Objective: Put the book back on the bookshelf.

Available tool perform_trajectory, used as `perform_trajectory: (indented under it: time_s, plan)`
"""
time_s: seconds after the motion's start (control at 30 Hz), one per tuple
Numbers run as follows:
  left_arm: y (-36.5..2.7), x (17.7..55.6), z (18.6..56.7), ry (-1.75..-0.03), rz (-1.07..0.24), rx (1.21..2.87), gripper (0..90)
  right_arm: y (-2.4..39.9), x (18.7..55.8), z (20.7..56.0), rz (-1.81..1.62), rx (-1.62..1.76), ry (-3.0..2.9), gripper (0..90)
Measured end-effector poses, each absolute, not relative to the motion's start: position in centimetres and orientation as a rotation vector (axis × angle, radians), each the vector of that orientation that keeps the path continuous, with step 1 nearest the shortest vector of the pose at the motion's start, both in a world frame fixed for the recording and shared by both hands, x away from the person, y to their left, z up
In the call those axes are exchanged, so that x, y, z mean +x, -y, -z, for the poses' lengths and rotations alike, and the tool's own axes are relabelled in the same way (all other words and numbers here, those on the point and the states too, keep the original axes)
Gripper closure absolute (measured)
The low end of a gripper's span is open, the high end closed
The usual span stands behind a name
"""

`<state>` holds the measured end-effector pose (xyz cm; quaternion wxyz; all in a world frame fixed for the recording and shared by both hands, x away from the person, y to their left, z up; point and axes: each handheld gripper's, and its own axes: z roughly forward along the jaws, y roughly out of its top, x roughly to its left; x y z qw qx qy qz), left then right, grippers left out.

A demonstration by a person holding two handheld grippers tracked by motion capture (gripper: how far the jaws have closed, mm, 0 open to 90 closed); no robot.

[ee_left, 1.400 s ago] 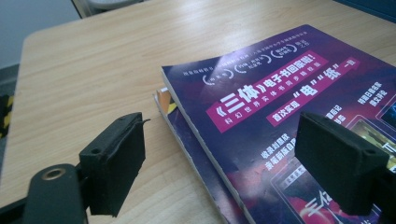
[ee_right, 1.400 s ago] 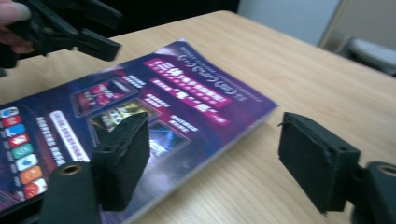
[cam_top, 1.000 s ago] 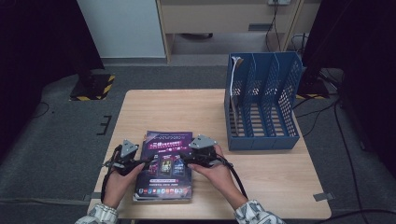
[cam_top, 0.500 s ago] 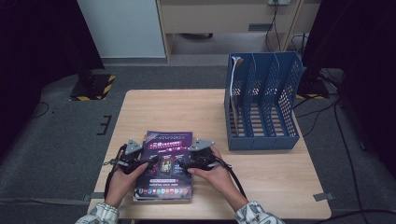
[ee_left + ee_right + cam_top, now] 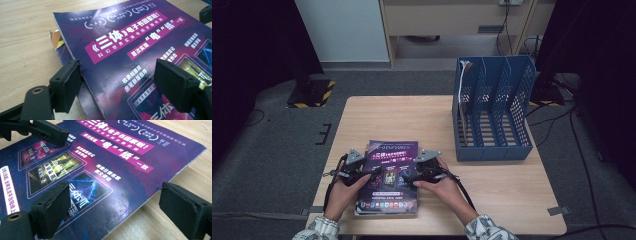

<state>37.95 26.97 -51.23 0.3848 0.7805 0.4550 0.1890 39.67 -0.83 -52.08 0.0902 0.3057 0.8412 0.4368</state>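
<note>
A purple magazine (image 5: 388, 172) with white and pink print lies flat near the table's front edge. My left gripper (image 5: 368, 172) is open at its left edge. In the left gripper view (image 5: 120, 87) one pad (image 5: 66, 88) hangs beside the spine and the other over the cover (image 5: 117, 45). My right gripper (image 5: 409, 176) is open at the magazine's right edge, and its jaws have just been opening. In the right gripper view (image 5: 118, 210) one pad (image 5: 52, 210) is above the cover (image 5: 105, 162), the other over bare wood. No pad presses on the magazine.
A blue slotted file rack (image 5: 492, 120) stands on the wooden table (image 5: 412, 120) at the right, its slots facing up. A second booklet's corner (image 5: 56, 40) peeks out under the magazine's far left corner. Dark floor and cables surround the table.
Both hands have shifted only slightly at the magazine's sides. The magazine lies in the same place.
</note>
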Motion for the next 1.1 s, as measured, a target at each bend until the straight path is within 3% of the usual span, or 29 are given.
perform_trajectory:
  time_s: [0.7, 1.1]
  plan:
    - [-26.5, 37.7, 51.1, -1.135, -0.482, 2.01, 22.7, 2.1, 40.7, 53.4, -1.408, 1.074, -2.542, 1.9]
    - [-26.5, 37.7, 51.2, -1.136, -0.481, 2.001, 22.6, 1.6, 41.3, 54.0, -1.466, 1.126, -2.569, 1.5]
